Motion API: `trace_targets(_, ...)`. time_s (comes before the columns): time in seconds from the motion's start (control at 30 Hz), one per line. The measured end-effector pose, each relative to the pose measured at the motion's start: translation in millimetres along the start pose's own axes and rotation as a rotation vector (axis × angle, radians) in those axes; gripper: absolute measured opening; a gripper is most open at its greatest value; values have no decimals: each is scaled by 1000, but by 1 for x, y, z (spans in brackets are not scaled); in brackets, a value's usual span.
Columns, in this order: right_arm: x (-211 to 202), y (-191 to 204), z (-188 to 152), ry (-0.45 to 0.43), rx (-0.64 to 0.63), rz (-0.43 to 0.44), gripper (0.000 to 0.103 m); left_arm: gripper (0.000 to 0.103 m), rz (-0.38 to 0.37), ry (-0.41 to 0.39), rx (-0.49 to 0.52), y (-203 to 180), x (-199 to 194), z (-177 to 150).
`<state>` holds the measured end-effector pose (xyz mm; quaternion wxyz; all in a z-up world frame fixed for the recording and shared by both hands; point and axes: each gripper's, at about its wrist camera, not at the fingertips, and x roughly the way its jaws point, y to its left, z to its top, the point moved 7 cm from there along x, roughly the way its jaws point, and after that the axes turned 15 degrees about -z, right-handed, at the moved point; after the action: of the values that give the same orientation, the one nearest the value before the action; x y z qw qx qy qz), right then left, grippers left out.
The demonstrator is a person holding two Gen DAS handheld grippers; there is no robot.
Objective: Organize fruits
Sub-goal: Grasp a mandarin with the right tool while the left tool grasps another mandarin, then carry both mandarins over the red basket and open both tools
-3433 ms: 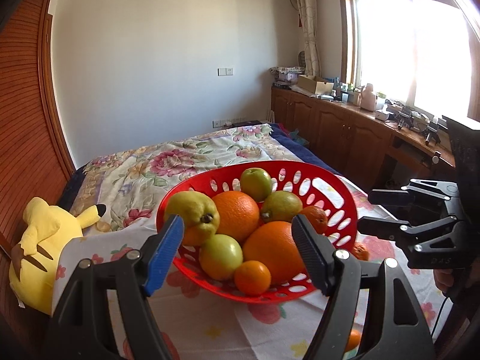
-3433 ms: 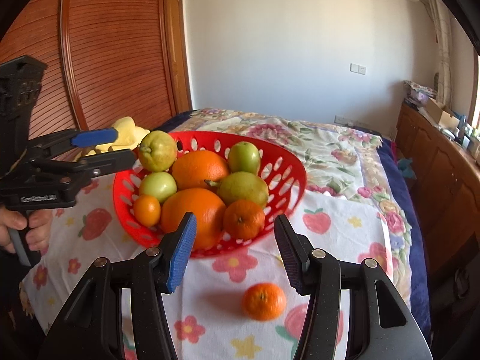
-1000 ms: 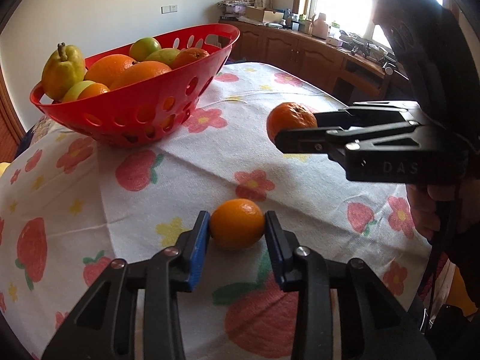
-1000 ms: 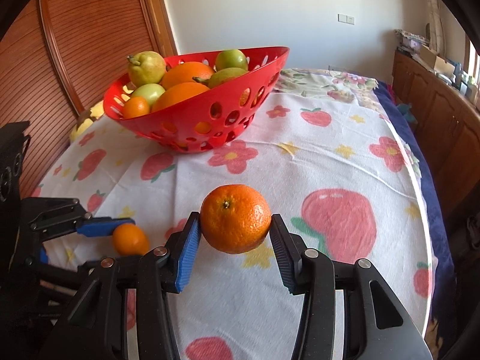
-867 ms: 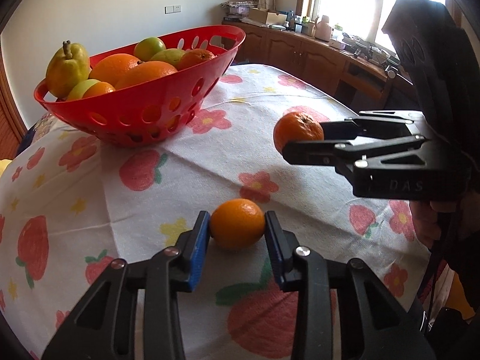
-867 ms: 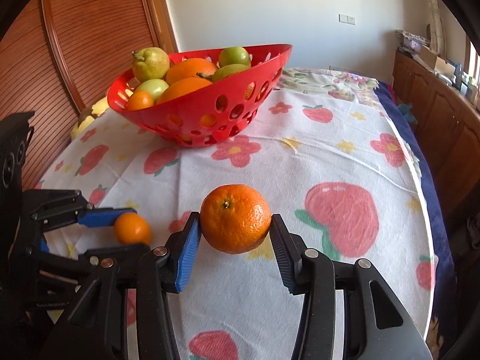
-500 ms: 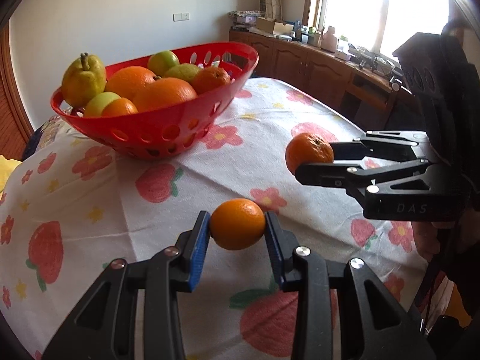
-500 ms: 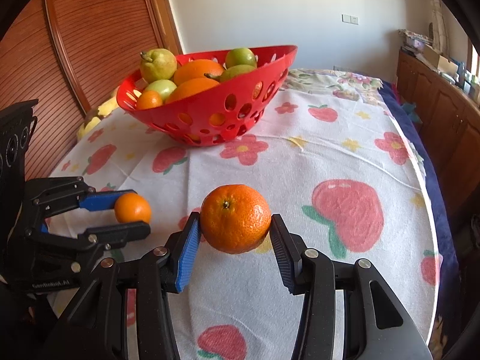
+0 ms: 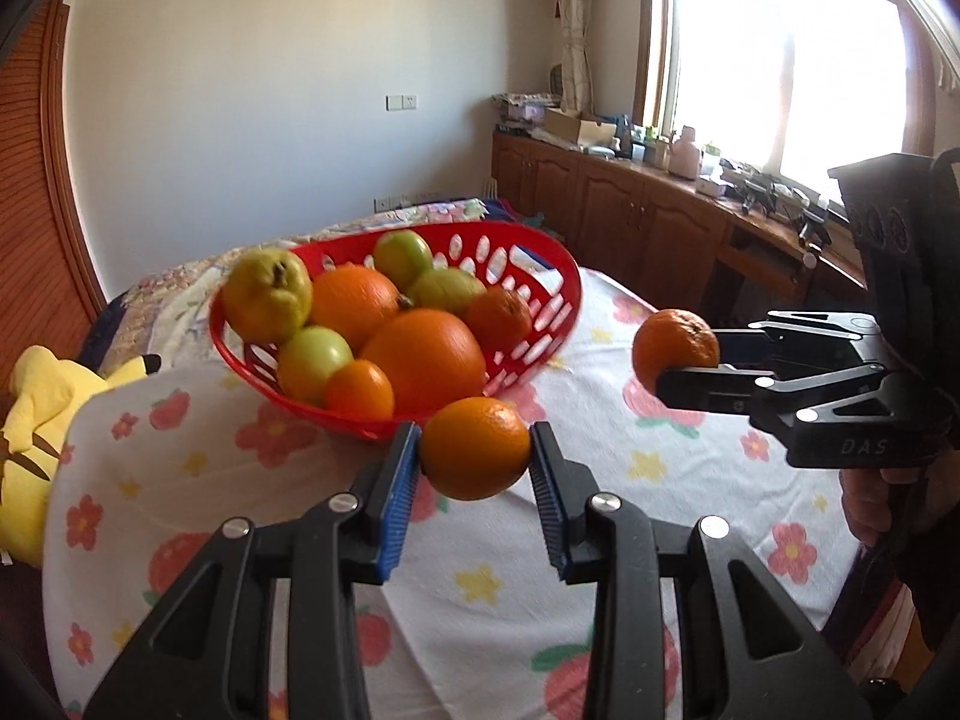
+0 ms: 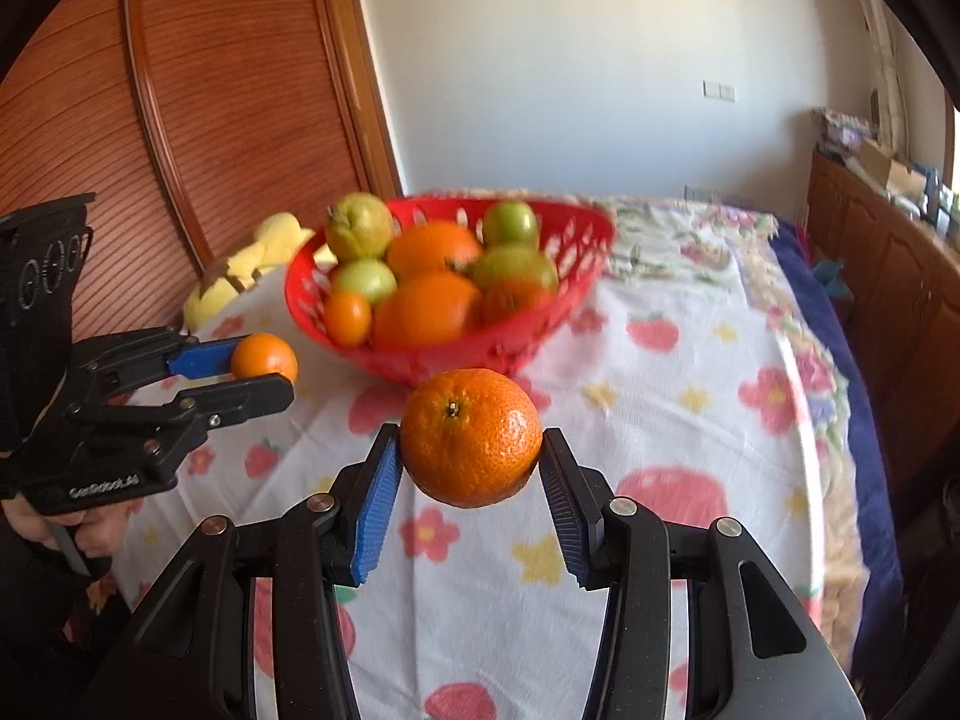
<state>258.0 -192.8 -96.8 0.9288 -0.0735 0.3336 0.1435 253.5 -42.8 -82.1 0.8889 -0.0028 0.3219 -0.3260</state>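
My left gripper (image 9: 474, 450) is shut on a small orange (image 9: 474, 447) and holds it in the air just before the near rim of the red basket (image 9: 540, 330). My right gripper (image 10: 471, 441) is shut on a mandarin (image 10: 471, 437), also lifted, in front of the red basket (image 10: 576, 300). The basket holds several oranges, green fruits and a yellow pear. The right gripper with its mandarin (image 9: 675, 348) shows in the left wrist view to the right of the basket. The left gripper with its orange (image 10: 264, 357) shows in the right wrist view to the basket's left.
The basket stands on a table with a white flower-and-fruit cloth (image 9: 660, 468). A yellow plush toy (image 9: 42, 396) lies at the left. A bed with a floral cover (image 10: 690, 234) is behind. Wooden cabinets (image 9: 630, 222) line the right wall.
Both grippers have risen with their fruit and now look down into the basket from higher up. Both have come closer to it.
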Motion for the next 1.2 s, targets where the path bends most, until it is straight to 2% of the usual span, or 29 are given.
trace_targets(0.2,-1,2,35,-51,-35,-1,47,35,23,-27,-2,19,0,20)
trace_targets(0.4,18,13,51,-52,-70,16,47,35,33,-32,-6,34,9,32)
trace_targets(0.73,58,26,57,-13,-100,37,47,35,38,-13,0,51,36,50)
trace_targets(1.2,69,33,54,-11,-108,57,51,35,44,12,-6,64,60,60)
